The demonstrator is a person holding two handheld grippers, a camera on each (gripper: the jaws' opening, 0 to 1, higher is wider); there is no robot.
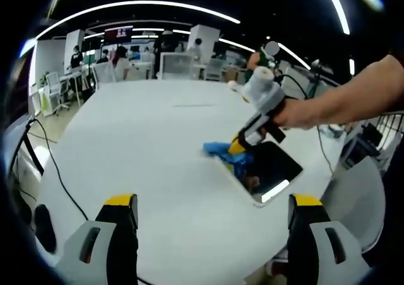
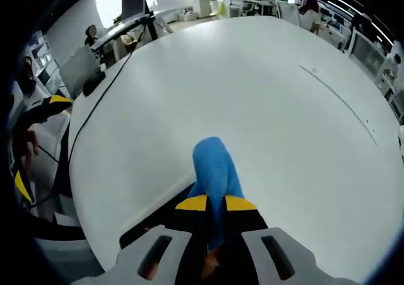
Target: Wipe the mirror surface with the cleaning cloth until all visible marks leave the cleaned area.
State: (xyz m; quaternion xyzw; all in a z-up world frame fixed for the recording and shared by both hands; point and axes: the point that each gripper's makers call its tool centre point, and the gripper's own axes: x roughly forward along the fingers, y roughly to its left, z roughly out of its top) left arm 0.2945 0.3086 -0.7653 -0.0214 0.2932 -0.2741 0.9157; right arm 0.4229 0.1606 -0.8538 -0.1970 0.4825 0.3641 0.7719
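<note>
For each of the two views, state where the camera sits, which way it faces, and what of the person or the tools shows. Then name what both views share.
Left gripper view: rides the left tool, jaws wide apart and empty, facing across the white table at the mirror; the person's hand and the right tool show.
Right gripper view: rides the right tool, looking along the table; its jaws pinch the blue cloth over the mirror's edge.
Shared: table, cloth, mirror.

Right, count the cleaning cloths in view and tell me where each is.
1. A single blue cloth, pinched in the right gripper and pressed on the near edge of the mirror lying on the white table.
</note>
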